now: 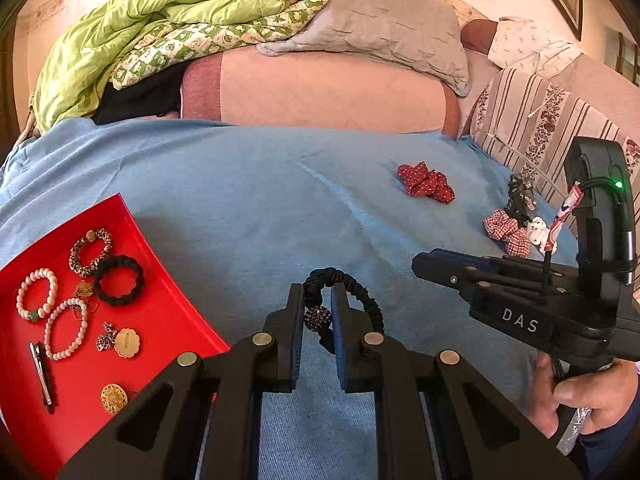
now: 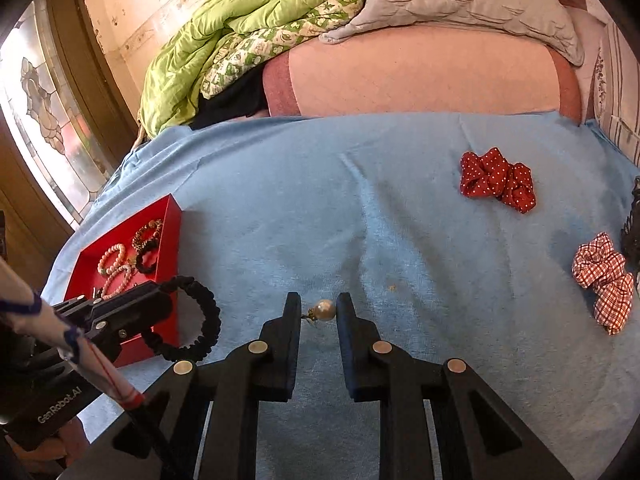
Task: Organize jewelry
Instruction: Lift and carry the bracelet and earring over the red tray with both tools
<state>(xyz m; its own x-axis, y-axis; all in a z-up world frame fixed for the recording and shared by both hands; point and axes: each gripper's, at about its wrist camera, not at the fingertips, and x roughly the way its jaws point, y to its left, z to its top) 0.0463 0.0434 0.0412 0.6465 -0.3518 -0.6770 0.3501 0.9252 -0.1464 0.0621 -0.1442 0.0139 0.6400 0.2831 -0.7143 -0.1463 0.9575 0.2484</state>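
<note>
My left gripper (image 1: 318, 300) is shut on a black elastic bracelet (image 1: 360, 292) with a sparkly bead, held above the blue blanket just right of the red tray (image 1: 168, 304). The bracelet also shows in the right wrist view (image 2: 200, 316), beside the red tray (image 2: 170, 216). The tray holds pearl bracelets (image 1: 38, 296), a leopard band, a black braided band (image 1: 119, 285), gold brooches and a tie clip. My right gripper (image 2: 319, 307) is shut on a pearl earring (image 2: 324, 311) just above the blanket. In the left wrist view the right gripper (image 1: 420, 264) is at the right.
A red polka-dot scrunchie (image 2: 498, 180) and a red checked scrunchie (image 2: 604, 280) lie on the blue blanket (image 2: 360, 200) at the right, with a dark hair piece (image 1: 520, 196) beside them. A green quilt and grey pillow are piled at the back.
</note>
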